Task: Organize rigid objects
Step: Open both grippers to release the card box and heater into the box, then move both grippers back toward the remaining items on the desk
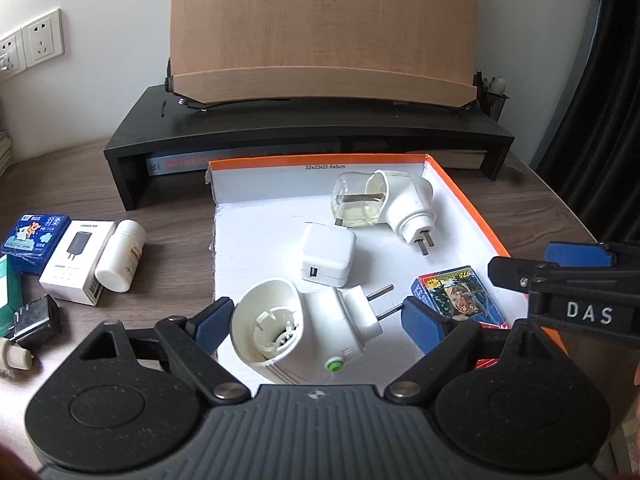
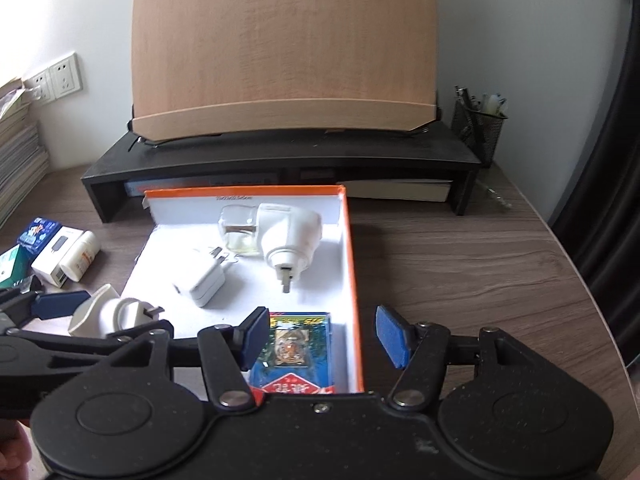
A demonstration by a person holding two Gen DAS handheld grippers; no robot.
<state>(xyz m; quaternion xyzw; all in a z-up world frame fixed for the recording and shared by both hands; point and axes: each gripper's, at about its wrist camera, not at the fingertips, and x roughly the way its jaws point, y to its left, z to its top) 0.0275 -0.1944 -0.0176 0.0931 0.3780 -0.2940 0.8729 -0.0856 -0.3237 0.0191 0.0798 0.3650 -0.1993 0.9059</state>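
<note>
A wood-grain desk [image 1: 176,236] stands against a white wall, with a black monitor riser [image 1: 308,132] along its back edge and an orange-rimmed box lid [image 1: 476,216] lying open in the middle.

In the left wrist view, the left gripper [image 1: 316,314] is spread wide, its 2 blue pads on either side of a white plug-in vaporizer [image 1: 304,328] that lies at the lid's near edge; neither pad appears to touch it. Further in lie a white USB charger [image 1: 326,258], a second vaporizer with a clear bottle [image 1: 380,204] toward the back wall, and a card pack [image 1: 460,296] near the right rim. On the desk's left side wait a white charger box [image 1: 76,260], a white pill bottle [image 1: 120,256] and a blue tissue pack [image 1: 36,240].

In the right wrist view, the right gripper [image 2: 324,334] is also spread and empty, straddling the lid's orange right wall above the card pack [image 2: 298,350].

The step looks like placing or releasing the vaporizer. To do it well, lift the left gripper straight back so the pads do not catch the protruding prongs, and keep the right gripper apart from it.
</note>
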